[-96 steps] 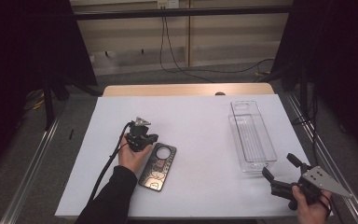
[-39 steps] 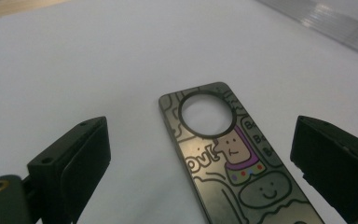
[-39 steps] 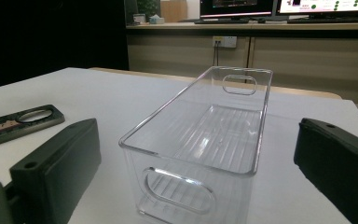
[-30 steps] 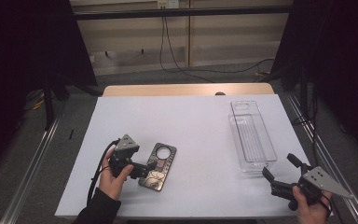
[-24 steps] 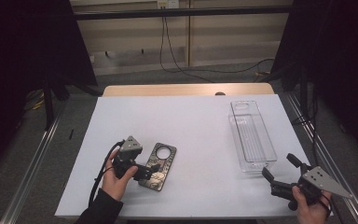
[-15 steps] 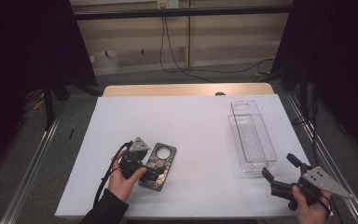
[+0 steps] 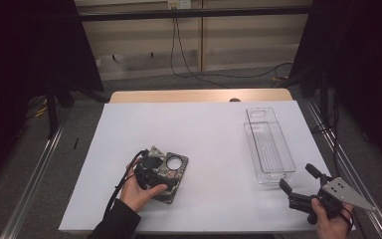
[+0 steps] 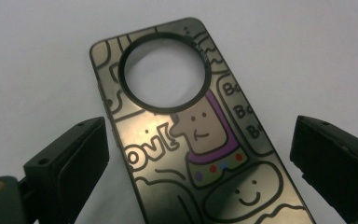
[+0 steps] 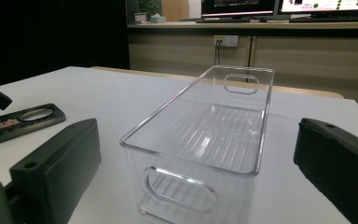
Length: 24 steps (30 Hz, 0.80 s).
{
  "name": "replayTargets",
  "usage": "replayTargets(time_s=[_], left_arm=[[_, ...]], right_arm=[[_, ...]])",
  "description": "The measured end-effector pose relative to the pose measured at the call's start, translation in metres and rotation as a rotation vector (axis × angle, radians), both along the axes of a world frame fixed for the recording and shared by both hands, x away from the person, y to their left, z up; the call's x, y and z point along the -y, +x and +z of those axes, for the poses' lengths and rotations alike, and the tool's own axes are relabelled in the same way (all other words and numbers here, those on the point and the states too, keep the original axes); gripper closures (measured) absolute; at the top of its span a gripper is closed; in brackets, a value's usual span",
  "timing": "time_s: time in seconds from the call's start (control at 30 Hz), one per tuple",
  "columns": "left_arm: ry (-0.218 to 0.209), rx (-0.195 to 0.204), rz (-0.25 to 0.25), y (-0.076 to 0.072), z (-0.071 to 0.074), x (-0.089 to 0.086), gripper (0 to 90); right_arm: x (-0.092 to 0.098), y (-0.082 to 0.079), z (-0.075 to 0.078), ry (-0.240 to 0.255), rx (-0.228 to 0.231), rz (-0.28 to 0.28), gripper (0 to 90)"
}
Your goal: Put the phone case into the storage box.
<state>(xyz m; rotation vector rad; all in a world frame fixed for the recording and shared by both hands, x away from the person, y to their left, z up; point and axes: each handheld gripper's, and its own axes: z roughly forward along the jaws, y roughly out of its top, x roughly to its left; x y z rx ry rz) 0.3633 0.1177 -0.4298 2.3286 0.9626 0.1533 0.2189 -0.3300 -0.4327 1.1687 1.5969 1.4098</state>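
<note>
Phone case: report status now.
Left gripper open, jaws straddling phone case flat on table. Right gripper open, idle beside clear bin. Nothing obstructing.

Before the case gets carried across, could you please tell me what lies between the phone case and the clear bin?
Nothing: the high view shows bare white table between phone case and clear bin.

The high camera is looking forward and down over my table (image 7: 209, 124). My left camera is hovering close above the phone case (image 8: 191, 135), facing down. My right camera is sitting low, facing the clear bin (image 9: 205, 140); all three are sharing that case.
</note>
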Motion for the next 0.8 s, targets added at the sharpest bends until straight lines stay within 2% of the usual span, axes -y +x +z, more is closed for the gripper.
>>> replayTargets(time_s=[0.17, 0.2, 0.3, 0.37, 0.53, 0.67, 0.7, 0.8], left_arm=[[0.045, -0.006, 0.004, 0.003, -0.005, 0.007, 4.5], [0.048, -0.036, 0.014, 0.005, -0.009, 0.009, 3.2], [0.042, -0.042, 0.024, 0.007, -0.010, 0.010, 1.8], [0.060, -0.049, 0.030, 0.008, -0.012, 0.012, 0.7], [0.125, -0.044, 0.051, 0.009, -0.012, 0.021, 0.2], [0.153, -0.030, 0.064, 0.007, -0.014, 0.025, 0.0], [0.156, -0.026, 0.064, 0.007, -0.014, 0.025, 0.0], [0.132, -0.013, 0.089, 0.005, -0.016, 0.024, 0.1]], right_arm=[[0.000, 0.000, 0.000, -0.001, 0.000, 0.001, 0.0], [0.000, 0.000, 0.000, -0.002, 0.000, 0.001, 0.0], [0.000, 0.000, 0.000, -0.002, 0.001, 0.001, 0.0], [0.000, 0.000, 0.000, 0.001, 0.001, 0.000, 0.0], [0.001, 0.000, 0.000, -0.004, 0.003, 0.000, 0.0], [0.000, 0.000, 0.000, 0.000, 0.002, 0.001, 0.0], [0.000, 0.000, 0.000, -0.002, 0.002, 0.002, 0.0], [0.000, 0.000, 0.000, -0.002, 0.002, 0.004, 0.0]])
